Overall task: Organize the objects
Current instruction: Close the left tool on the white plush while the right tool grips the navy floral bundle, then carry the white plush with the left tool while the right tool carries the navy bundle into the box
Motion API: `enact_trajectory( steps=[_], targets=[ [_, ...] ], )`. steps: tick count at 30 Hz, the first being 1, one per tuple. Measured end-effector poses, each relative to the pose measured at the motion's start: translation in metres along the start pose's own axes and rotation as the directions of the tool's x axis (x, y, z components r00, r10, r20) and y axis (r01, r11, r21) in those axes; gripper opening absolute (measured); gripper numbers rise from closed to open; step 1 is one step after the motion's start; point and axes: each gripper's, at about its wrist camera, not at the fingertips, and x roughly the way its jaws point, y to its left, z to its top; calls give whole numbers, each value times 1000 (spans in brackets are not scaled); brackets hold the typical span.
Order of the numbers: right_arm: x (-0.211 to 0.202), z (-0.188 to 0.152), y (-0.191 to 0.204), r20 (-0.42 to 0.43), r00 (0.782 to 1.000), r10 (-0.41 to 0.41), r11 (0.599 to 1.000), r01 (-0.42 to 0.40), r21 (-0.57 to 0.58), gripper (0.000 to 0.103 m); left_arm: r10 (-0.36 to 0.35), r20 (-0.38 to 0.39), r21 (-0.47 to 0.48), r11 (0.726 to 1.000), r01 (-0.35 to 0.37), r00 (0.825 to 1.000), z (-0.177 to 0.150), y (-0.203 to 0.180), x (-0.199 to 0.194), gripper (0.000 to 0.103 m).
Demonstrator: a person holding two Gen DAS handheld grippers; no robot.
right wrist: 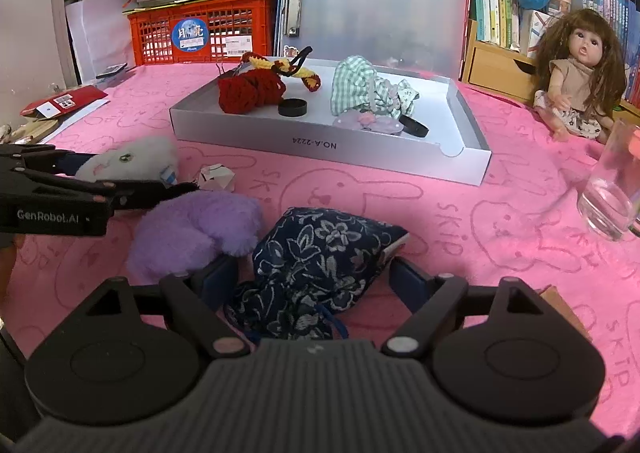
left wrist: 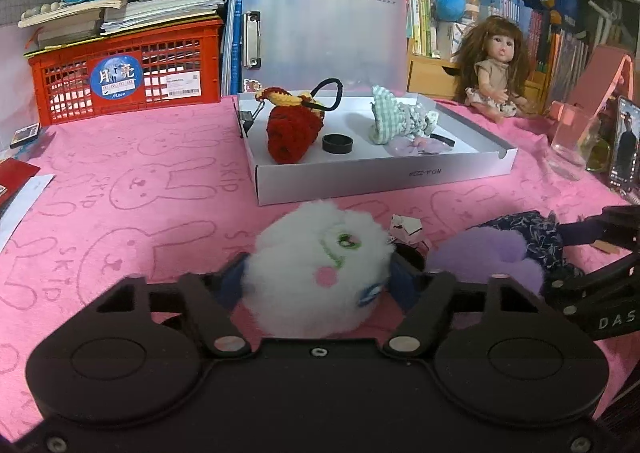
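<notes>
The left gripper (left wrist: 318,277) clamps a white fluffy plush ball (left wrist: 320,265) between its blue pads, on the pink bunny-print cloth (left wrist: 140,189) in front of the white cardboard tray (left wrist: 380,177). The right gripper (right wrist: 316,277) straddles a navy floral pouch (right wrist: 320,253) with its fingers spread and not pressing. A purple plush (right wrist: 196,233) lies between the two toys.

We see a fluffy white plush toy (left wrist: 316,273), fuzzy purple plush (right wrist: 196,229), navy floral cloth pouch (right wrist: 320,253), pink cloth table cover (left wrist: 140,181), matt white cardboard tray (right wrist: 320,149), red crochet piece (left wrist: 292,133), clear glossy glass (right wrist: 608,197).
</notes>
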Motion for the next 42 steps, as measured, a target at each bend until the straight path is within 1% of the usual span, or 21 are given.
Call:
enact_trajectory(
  steps=[7, 9, 11, 14, 15, 16, 18, 23, 34, 37, 42],
  targets=[
    [-2, -2, 0, 19, 1000, -1, 1000, 1, 10, 89, -3, 10, -13, 1000, 3, 1000, -2, 0, -5, 63],
    [-4, -2, -1, 29, 1000, -4, 1000, 4, 15, 84, -5, 19, -12, 1000, 5, 1000, -1, -1, -7, 63],
    [-8, -2, -1, 47, 999, -4, 1000, 3, 20, 73, -4, 28, -11, 1000, 4, 1000, 0, -2, -10, 63],
    [-13, -2, -3, 67, 998, -12, 999, 9, 35, 64, -1, 40, -19, 1000, 1, 999, 3, -2, -13, 63],
    [-15, -2, -4, 78, 997, -18, 999, 14, 44, 63, 0, 42, -24, 1000, 1, 999, 4, -1, -13, 63],
    [-17, -2, -5, 91, 995, -27, 998, 22, 56, 57, 2, 44, -29, 1000, 0, 999, 5, -1, -14, 63],
    [-20, -1, -9, 105, 994, -41, 996, 32, 83, 54, 6, 42, -33, 999, -5, 999, 6, -1, -14, 63],
    [-26, 2, -20, 124, 991, -49, 988, 30, 149, 52, 11, 47, -42, 999, -9, 999, 8, 1, -16, 63],
    [-26, 17, -35, 123, 989, -79, 981, 56, 186, 52, 32, 50, -83, 996, -28, 998, 24, 9, -12, 63],
    [-24, 24, -40, 120, 989, -89, 979, 65, 193, 52, 37, 44, -92, 995, -33, 998, 31, 9, -8, 63],
    [-19, 41, -52, 111, 990, -84, 971, 57, 232, 52, 36, 48, -93, 995, -32, 998, 45, 5, 1, 63]
  ],
)
